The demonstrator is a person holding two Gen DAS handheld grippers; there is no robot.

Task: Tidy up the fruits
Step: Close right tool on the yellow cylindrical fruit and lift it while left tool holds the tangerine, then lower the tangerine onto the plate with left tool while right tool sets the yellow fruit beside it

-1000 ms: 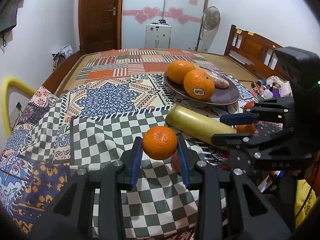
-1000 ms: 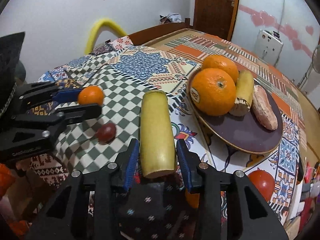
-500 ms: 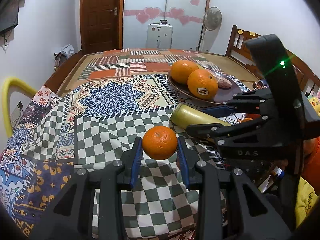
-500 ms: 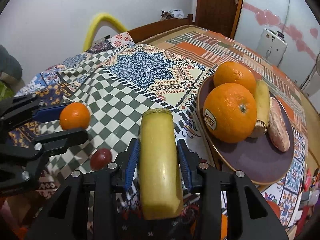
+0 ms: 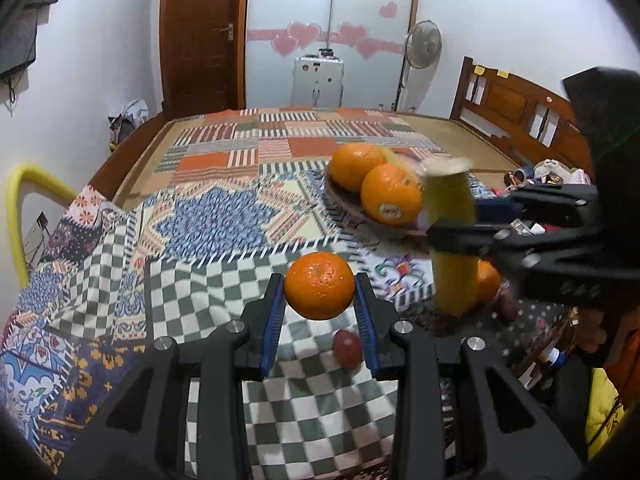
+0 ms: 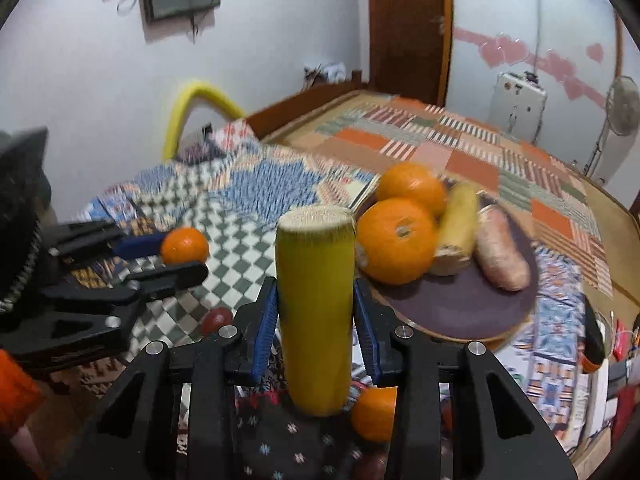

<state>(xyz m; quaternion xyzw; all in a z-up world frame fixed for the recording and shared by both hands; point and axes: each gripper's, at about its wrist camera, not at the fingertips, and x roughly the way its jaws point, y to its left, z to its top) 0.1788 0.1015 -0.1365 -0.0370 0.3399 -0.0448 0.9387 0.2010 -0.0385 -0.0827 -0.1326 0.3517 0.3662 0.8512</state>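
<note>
1. The left gripper [image 5: 320,304] is clamped on a small orange [image 5: 319,285], held above the checked cloth [image 5: 200,292].
2. The right gripper [image 6: 314,320] grasps a yellow cylinder fruit [image 6: 315,308], upright, near the plate [image 6: 460,308].
3. Only the right wrist view shows the plate's contents fully: two big oranges [image 6: 394,240], a banana piece [image 6: 456,232] and a pinkish tuber [image 6: 500,256].
4. The left wrist view shows more clearly a small red fruit [image 5: 347,348] lying on the cloth under the left gripper.
</note>
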